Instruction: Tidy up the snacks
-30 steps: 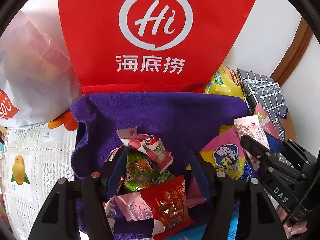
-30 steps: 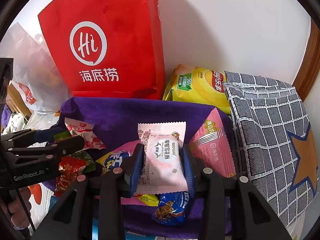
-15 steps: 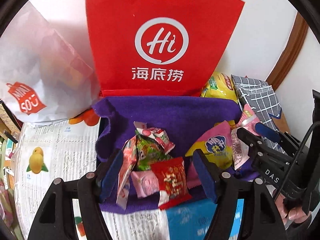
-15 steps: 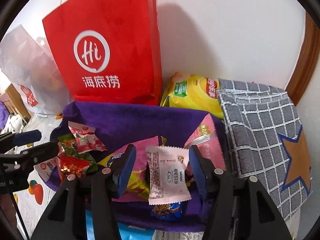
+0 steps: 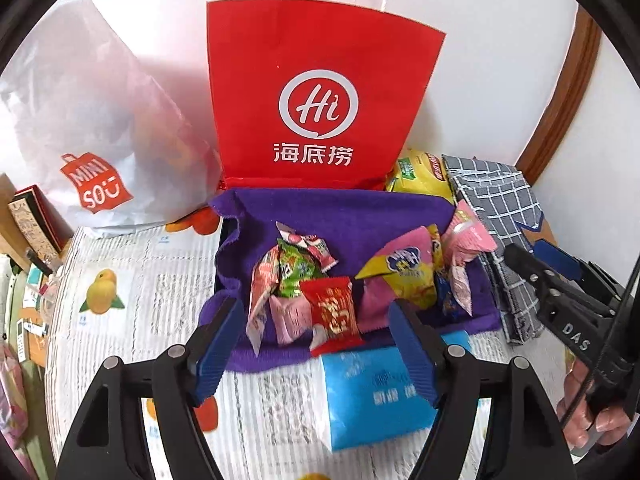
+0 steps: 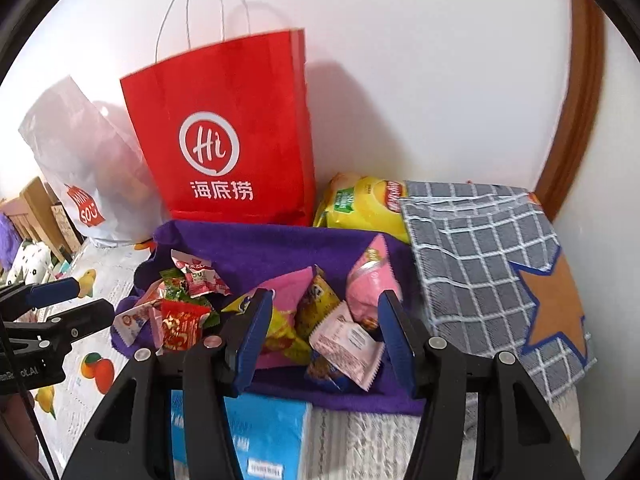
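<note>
A purple cloth (image 5: 340, 216) holds two heaps of small snack packets. The left heap has a red packet (image 5: 334, 312) and a green one (image 5: 294, 270). The right heap has a yellow-and-pink packet (image 5: 404, 268) and a pale pink packet (image 6: 348, 340) lying loose on top. My left gripper (image 5: 316, 320) hovers above and before the left heap, its jaws opening with nothing gripped. My right gripper (image 6: 325, 304) stands open over the right heap, its pads clear of the pale pink packet. Each gripper shows in the other's view: right gripper (image 5: 528, 250), left gripper (image 6: 94, 298).
A red paper bag (image 5: 320, 100) stands against the wall behind the cloth, a white plastic bag (image 5: 100, 140) to its left. A yellow chips bag (image 6: 360, 204) and a grey checked bag (image 6: 488, 256) lie right. A blue tissue pack (image 5: 372, 392) sits in front, on a fruit-print tablecloth (image 5: 132, 300).
Both grippers pulled back and up from the heaps. The right gripper let go of the pale pink packet, which now lies on the right heap. The left jaws spread wider.
</note>
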Action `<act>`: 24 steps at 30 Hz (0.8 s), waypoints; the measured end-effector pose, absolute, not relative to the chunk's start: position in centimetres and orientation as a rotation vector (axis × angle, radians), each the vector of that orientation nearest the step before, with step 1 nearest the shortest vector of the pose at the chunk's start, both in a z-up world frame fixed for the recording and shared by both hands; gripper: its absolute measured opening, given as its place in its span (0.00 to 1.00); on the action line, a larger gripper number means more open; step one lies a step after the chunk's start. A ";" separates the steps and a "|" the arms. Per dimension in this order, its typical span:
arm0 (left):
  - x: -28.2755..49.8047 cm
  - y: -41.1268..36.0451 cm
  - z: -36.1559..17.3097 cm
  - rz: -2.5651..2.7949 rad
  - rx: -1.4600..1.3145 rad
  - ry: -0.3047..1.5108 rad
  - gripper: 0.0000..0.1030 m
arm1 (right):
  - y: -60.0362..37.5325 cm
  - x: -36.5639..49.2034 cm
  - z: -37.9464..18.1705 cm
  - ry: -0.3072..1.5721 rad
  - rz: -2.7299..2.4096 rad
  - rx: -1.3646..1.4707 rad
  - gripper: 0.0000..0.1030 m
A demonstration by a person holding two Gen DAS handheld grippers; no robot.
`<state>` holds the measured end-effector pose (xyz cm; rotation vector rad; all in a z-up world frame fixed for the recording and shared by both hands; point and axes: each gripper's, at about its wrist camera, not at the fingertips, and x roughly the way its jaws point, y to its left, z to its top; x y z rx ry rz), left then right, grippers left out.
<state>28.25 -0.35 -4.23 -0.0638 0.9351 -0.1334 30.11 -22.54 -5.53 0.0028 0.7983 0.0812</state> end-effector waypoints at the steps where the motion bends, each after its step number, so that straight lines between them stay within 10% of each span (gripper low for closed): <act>1: 27.9 -0.4 -4.1 -0.138 -0.064 0.933 0.74 | -22.8 29.6 -5.2 0.795 0.077 0.008 0.53; 24: 12.5 -1.6 0.2 -0.139 -0.043 0.804 0.89 | -23.9 11.7 0.1 0.713 0.013 0.024 0.60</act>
